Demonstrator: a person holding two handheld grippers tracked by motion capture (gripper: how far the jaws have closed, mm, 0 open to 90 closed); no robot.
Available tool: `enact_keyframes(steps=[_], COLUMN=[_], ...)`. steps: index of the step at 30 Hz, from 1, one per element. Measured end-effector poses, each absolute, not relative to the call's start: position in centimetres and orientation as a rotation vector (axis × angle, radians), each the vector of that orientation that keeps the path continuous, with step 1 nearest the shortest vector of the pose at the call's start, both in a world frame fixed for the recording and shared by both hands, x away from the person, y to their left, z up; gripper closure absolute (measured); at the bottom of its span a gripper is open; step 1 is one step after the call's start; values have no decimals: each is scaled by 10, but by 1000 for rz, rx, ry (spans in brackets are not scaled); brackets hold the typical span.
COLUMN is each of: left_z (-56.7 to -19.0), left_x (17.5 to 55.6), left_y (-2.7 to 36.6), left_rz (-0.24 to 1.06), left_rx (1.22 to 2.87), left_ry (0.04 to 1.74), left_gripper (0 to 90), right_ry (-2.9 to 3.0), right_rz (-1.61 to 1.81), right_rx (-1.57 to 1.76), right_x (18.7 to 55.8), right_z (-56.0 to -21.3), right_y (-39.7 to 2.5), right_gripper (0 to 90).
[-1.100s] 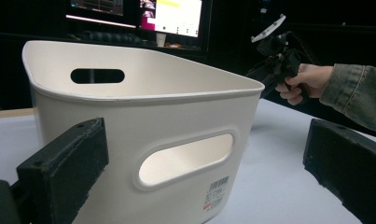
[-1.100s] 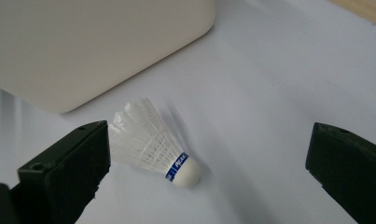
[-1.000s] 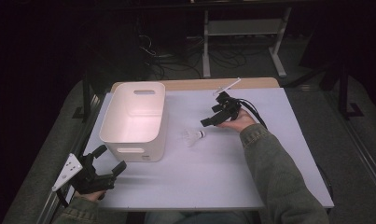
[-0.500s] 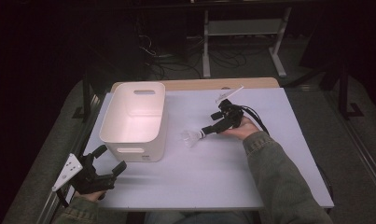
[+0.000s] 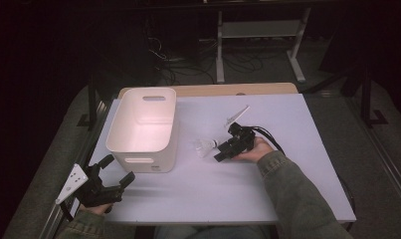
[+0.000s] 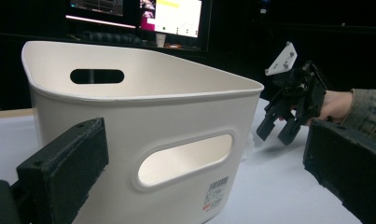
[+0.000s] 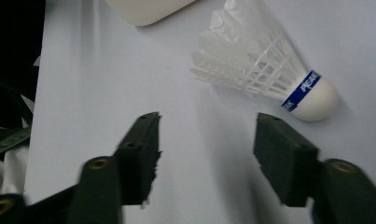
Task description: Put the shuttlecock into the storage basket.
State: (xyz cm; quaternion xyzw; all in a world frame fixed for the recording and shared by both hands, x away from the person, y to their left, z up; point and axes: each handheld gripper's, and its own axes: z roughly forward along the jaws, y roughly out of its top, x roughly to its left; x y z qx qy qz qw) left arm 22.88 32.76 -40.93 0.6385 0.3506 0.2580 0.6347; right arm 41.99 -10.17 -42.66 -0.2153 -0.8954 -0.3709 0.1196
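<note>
On the white table point(image 5: 267, 194), beside the white bin point(image 5: 143, 127), the right gripper point(image 5: 222, 150) with jaws spread points at the shuttlecock point(image 7: 265, 70) lying on its side just ahead, cork toward its right jaw, far nearer than the left gripper point(image 5: 116, 172).

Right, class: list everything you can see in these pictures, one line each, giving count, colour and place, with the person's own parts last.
Shuttlecock: one, white feathers, white cork with a blue band, lying on its side on the table right of the bin.
Bin: one, white, handle slots in its walls, standing on the table's left half.
Table: one, pale top with a wooden strip at the far edge.
Monitors: lit screens beyond the bin, in the left gripper view.
Left hand-held gripper: one, black, jaws open, at the table's near left corner.
Right hand-held gripper: one, black, jaws open, just short of the shuttlecock.
Sleeve: green, on the right forearm.
</note>
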Motion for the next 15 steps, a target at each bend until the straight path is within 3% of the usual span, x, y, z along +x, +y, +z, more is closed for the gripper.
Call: enact_keyframes(steps=[4, 8, 15], left_z=[-409, -409, -409], left_x=[228, 229, 229], left_y=[327, 328, 328], left_rz=[586, 589, 590], left_rx=[1452, 1456, 1460], left_ry=[805, 802, 799], left_gripper=[0, 0, 0], right_ry=[-2616, -2637, -2662], right_rz=[-1074, -1080, -1065], right_rx=[-634, -627, -638], right_x=[418, 417, 418], right_z=[-431, -434, -439], right_y=[-94, -86, -78], right_gripper=[634, 756, 844])
